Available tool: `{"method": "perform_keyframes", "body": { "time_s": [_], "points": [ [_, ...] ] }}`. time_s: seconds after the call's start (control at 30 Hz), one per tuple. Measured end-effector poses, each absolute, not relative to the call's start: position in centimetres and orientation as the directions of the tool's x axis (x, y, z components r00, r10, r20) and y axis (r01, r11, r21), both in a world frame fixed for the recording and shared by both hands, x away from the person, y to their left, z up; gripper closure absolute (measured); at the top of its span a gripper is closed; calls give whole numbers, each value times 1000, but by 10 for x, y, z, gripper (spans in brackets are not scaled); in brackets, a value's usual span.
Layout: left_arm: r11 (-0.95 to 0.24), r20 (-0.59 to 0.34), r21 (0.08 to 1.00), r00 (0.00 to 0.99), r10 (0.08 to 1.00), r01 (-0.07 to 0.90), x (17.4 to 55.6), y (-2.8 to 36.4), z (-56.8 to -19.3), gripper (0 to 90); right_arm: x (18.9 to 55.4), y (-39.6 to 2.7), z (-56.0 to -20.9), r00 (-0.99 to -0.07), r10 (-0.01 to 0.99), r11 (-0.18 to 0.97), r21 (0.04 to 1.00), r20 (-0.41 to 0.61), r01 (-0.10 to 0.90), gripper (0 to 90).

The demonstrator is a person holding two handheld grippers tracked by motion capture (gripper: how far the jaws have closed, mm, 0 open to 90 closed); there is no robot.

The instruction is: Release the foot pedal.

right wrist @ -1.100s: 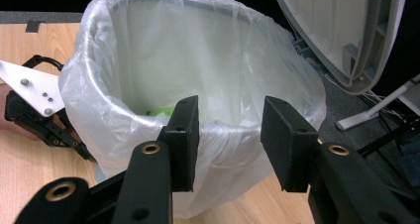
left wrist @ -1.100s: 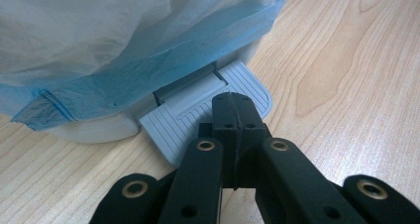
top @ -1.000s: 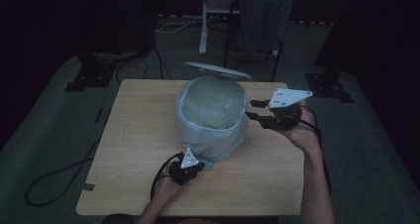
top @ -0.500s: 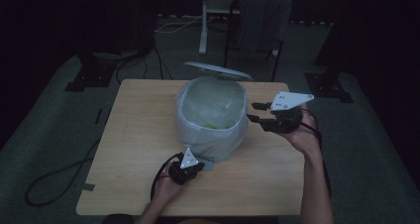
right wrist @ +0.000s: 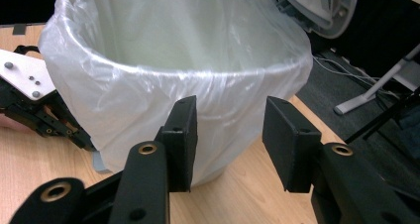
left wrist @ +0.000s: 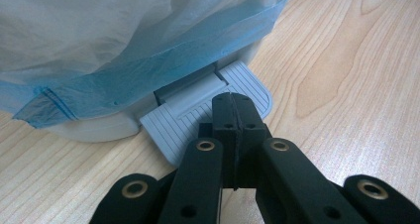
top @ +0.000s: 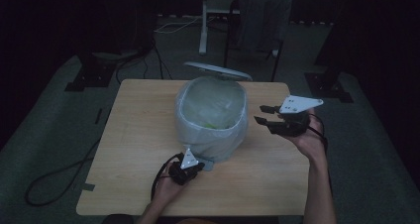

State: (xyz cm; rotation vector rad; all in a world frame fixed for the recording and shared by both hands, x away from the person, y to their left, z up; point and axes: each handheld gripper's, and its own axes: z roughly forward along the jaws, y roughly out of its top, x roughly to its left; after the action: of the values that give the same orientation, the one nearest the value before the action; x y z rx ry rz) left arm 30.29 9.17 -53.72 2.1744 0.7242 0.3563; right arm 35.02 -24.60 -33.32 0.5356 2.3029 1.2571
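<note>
A pedal bin (top: 212,117) lined with a pale plastic bag (right wrist: 173,50) stands mid-table, its lid (top: 218,70) tilted up behind it. Something green lies inside. My left gripper (top: 198,165) is at the bin's near foot. In the left gripper view it (left wrist: 232,102) is shut, empty, with its tips resting on the grey ribbed pedal (left wrist: 193,112). My right gripper (top: 262,114) hovers just right of the bin, level with its rim. It (right wrist: 228,120) is open with nothing between the jaws and points at the bag's side.
The wooden table (top: 138,135) has bare room left of the bin and along the near edge. A cable (top: 54,177) trails on the floor at left. Stand legs (top: 203,30) and a chair (top: 257,21) are beyond the far edge.
My right gripper has drifted a little to the right and toward the near edge. The left gripper, bin and lid have stayed as they were.
</note>
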Motion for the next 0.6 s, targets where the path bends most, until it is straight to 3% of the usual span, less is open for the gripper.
{"method": "perform_keyframes", "body": {
  "time_s": [0.6],
  "points": [
    [-511,29,772,783,621,377,301,92,-532,828,353,-256,-352,-805,570,492,853,-164,174,557]
  ]
}}
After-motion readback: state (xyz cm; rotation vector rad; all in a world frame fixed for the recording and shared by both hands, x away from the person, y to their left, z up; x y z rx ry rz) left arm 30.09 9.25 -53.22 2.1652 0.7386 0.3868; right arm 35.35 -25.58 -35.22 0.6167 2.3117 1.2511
